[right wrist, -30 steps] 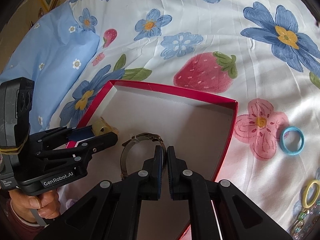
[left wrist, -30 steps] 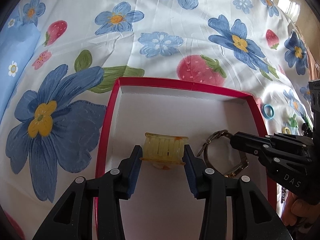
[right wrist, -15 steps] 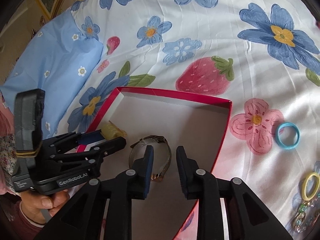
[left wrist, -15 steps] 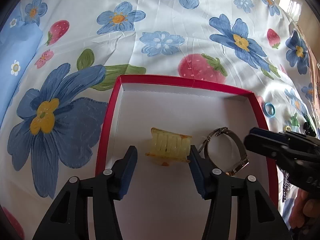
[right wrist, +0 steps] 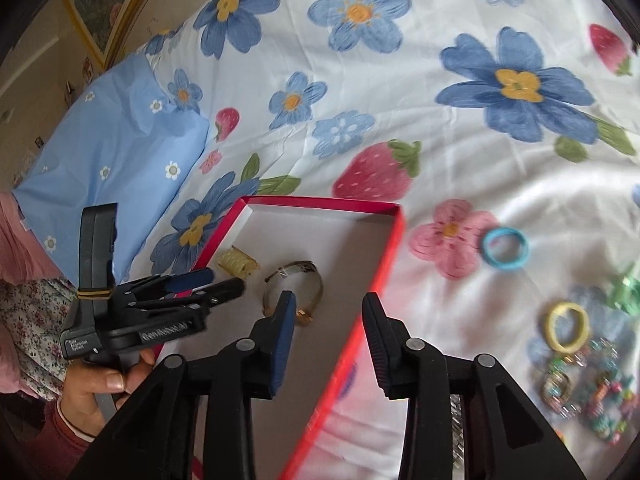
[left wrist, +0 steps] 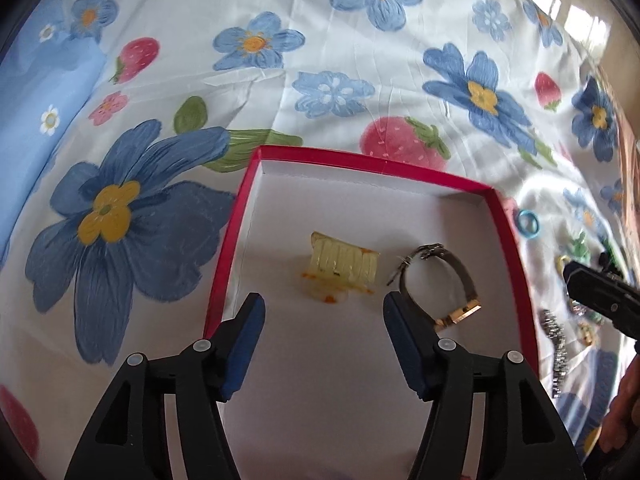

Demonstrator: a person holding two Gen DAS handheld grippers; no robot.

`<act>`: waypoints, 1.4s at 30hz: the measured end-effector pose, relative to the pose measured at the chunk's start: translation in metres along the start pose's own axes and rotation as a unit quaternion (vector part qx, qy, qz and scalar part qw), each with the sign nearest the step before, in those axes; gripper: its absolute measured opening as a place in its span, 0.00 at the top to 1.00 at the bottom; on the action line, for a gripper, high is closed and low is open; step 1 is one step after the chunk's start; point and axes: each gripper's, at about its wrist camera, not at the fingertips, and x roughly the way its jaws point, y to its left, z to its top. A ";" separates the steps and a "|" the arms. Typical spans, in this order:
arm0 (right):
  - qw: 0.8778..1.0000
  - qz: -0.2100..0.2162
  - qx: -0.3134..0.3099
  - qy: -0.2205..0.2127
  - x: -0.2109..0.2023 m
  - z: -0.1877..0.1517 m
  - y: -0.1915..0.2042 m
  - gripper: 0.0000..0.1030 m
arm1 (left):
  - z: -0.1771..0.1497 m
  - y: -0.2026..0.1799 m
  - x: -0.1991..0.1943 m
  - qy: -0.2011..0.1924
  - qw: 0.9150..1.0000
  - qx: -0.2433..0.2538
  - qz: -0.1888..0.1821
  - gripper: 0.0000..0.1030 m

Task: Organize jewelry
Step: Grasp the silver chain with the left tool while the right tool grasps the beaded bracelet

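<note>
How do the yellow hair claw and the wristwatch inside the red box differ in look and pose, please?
The hair claw is translucent yellow plastic with ribbed teeth; the watch is a thin dark band with a gold-coloured case. The claw is a compact block; the watch forms an open loop standing on edge. The claw lies nearer the red box left wall, the watch nearer its right. Both rest loose on the white floor, gripped by neither open gripper.

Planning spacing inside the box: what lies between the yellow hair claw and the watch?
Only bare white box floor separates hair claw and watch, clearest in left wrist view.

Spread right gripper (right wrist: 329, 308) above red box (right wrist: 390, 248) rim, empty.
</note>
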 end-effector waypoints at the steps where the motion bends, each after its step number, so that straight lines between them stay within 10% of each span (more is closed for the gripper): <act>1: 1.000 -0.004 0.004 -0.003 -0.007 -0.004 -0.005 0.64 | -0.002 0.001 -0.004 -0.002 1.000 -0.005 -0.004 0.40; 22: 0.993 -0.086 0.079 -0.031 -0.101 -0.071 -0.087 0.53 | -0.044 -0.060 -0.070 -0.018 0.996 0.019 -0.088 0.34; 42: 0.986 -0.139 0.090 -0.036 -0.127 -0.090 -0.130 0.48 | -0.046 -0.147 -0.042 0.029 0.986 0.118 -0.116 0.30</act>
